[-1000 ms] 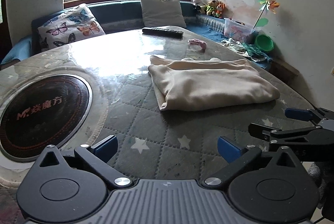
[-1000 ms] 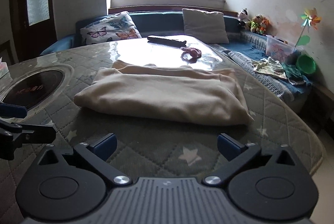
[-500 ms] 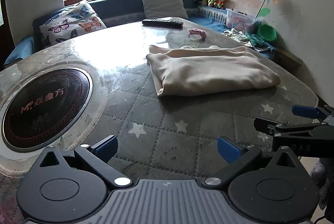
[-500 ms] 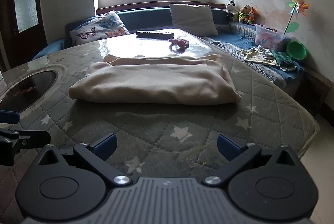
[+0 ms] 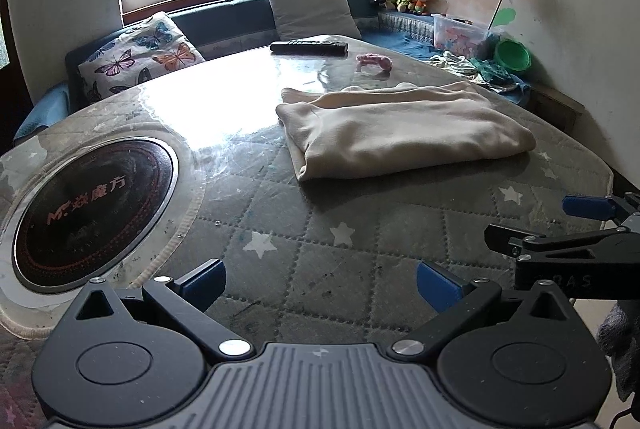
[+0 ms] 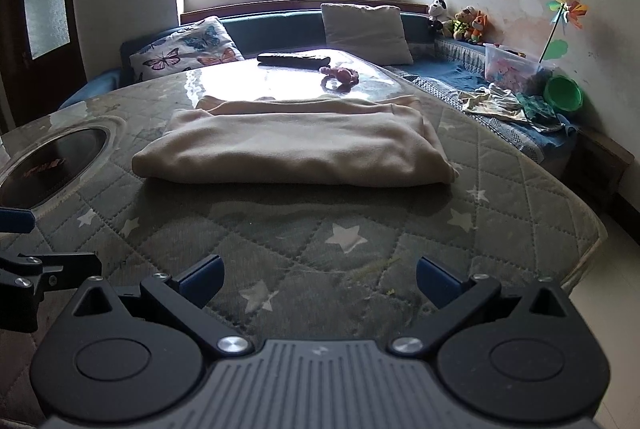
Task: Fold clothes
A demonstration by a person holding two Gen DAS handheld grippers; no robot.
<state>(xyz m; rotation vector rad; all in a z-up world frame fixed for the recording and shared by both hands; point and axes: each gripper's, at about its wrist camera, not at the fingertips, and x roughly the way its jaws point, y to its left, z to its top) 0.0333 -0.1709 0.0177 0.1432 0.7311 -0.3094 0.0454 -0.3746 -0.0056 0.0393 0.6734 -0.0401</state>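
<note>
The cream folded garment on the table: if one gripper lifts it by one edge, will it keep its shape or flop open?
The cream folded garment looks like soft, thick knit with rounded folds, so it would probably sag and unfold if lifted by one edge. The table cover is glossy, so a push may slide the whole stack. It seems light for its bulk.

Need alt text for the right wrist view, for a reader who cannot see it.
A folded cream garment lies on a quilted, star-patterned table, beyond the open, empty right gripper. Behind it lie a black remote and a pink toy; the left gripper shows at the left edge.
</note>
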